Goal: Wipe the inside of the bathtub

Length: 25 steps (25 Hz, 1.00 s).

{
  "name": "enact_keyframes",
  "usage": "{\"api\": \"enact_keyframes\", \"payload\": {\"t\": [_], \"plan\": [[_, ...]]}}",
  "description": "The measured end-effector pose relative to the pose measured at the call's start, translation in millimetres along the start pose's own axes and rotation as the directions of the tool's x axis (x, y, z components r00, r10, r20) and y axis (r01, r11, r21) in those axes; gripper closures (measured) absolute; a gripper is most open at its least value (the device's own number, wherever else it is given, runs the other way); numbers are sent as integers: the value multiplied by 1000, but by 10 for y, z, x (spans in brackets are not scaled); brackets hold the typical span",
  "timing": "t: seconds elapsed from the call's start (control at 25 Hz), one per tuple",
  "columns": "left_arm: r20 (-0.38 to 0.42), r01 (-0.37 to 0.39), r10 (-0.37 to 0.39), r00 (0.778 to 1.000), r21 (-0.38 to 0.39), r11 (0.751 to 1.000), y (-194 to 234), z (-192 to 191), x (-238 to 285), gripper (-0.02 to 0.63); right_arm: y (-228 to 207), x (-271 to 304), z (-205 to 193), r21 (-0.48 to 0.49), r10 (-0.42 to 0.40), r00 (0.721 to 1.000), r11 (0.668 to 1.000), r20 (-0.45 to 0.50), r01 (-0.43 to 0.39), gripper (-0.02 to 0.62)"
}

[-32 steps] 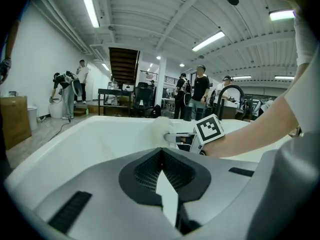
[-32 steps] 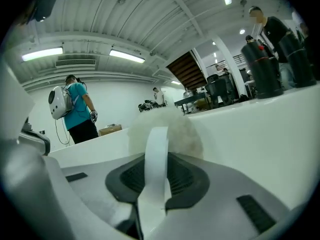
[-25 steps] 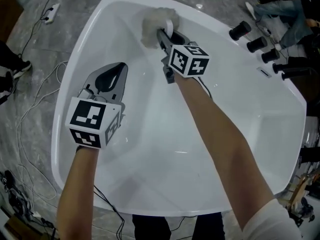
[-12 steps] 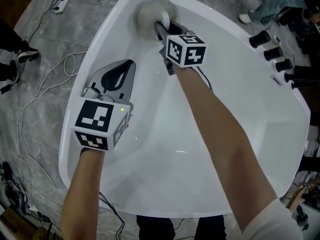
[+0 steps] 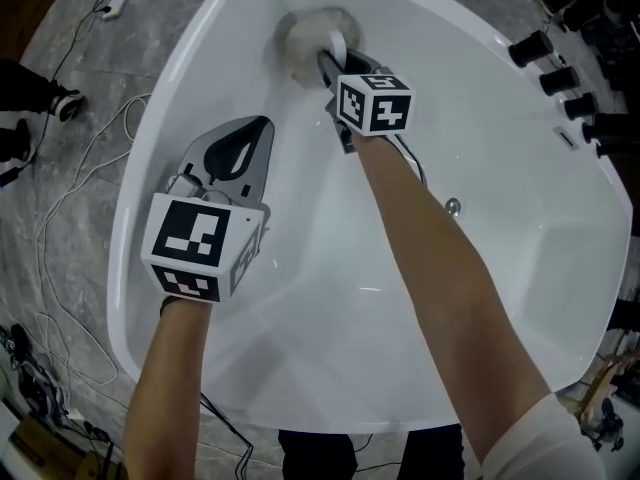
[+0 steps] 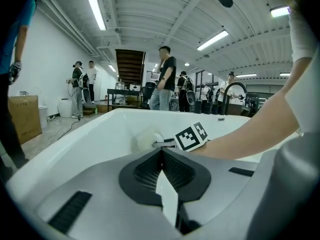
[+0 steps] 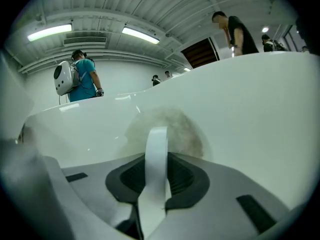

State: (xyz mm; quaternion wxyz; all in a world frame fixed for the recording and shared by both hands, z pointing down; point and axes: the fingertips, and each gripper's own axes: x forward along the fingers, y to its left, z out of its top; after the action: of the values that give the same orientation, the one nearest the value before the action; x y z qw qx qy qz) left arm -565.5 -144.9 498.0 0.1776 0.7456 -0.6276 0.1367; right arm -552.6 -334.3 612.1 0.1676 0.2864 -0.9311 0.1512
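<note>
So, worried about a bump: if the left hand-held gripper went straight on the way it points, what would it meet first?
Probably the fluffy off-white wiping pad in the right hand-held gripper, then the white bathtub wall; depth is unclear.

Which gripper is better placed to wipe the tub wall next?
Right. The right gripper is shut on the fluffy pad, which touches the bathtub wall. The left gripper is shut and empty, apart from it.
</note>
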Motion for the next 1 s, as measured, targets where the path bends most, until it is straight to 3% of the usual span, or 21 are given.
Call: {"api": "enact_keyframes", "payload": {"t": [0.28, 1.0], "plan": [[-26, 34, -33, 999, 35, 999, -269, -172, 58, 597, -278, -252, -244, 21, -39, 999, 999, -4, 39, 506], [-16, 126, -125, 992, 61, 990, -1495, -41, 264, 597, -1476, -1606, -445, 61, -172, 985, 983, 12, 171, 506]]}}
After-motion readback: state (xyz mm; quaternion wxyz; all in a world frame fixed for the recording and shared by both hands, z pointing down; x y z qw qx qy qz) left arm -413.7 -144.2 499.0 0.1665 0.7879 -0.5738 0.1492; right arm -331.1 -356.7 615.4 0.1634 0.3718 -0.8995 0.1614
